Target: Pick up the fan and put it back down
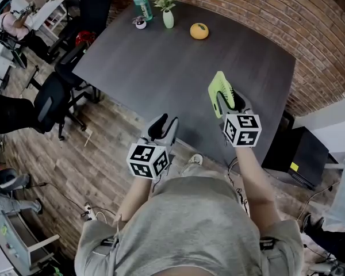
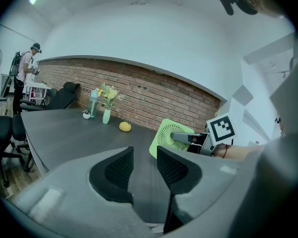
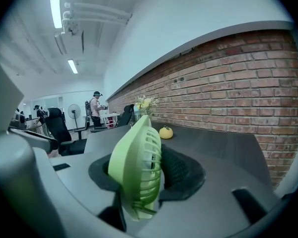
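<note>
The right gripper (image 1: 229, 101) is clamped on the green fan (image 1: 218, 88). Its two pads press the grille faces at a moderate opening, and the fan stands on edge between them. The fan is located over the near right part of the dark table (image 1: 161, 68), at 2 o'clock from the left gripper (image 1: 163, 125), whose jaws stand slightly apart with nothing between them.

Dark grey wood-grain table (image 1: 178, 68). Along its far edge stand a teal bottle (image 1: 142, 4), a small white pot (image 1: 140, 23) and a pale green vase of yellow flowers (image 1: 168, 19). A round orange fruit (image 1: 199, 31) lies to their right.
</note>
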A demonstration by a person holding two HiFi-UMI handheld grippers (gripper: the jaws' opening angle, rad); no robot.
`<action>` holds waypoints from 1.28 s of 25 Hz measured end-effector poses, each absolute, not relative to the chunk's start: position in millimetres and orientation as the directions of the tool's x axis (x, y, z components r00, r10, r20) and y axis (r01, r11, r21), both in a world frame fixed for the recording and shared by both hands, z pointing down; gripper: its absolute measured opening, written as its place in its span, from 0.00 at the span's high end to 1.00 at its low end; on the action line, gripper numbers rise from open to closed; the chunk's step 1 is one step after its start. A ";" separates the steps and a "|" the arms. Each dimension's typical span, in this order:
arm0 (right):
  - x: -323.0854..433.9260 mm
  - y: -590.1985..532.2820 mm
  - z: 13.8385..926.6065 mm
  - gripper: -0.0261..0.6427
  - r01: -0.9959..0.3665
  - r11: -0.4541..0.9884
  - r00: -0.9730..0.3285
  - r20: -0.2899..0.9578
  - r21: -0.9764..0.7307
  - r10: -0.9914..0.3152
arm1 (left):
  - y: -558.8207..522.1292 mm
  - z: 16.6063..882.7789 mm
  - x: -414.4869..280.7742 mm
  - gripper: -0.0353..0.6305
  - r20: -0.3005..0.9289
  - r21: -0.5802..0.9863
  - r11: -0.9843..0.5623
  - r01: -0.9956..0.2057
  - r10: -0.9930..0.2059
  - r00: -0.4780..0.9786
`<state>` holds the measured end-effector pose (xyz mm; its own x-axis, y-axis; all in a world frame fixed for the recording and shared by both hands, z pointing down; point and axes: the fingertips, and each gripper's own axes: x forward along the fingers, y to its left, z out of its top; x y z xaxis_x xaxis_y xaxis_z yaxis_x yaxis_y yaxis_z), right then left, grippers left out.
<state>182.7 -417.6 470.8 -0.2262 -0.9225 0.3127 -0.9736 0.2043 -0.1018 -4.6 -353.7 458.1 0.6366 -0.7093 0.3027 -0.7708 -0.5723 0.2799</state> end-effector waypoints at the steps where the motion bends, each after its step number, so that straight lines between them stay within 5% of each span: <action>1: 180.2 -422.4 470.5 0.70 -0.972 0.212 -0.234 0.313 -0.101 -0.921 | -354.3 458.3 -6.9 0.74 0.304 0.280 -0.566 -0.775 -0.714 0.631; 32: 87.2 -584.6 514.8 0.70 -0.920 0.379 -0.387 0.374 -0.098 -0.843 | -385.0 479.8 -52.2 0.74 0.360 0.291 -0.423 -0.858 -0.782 0.509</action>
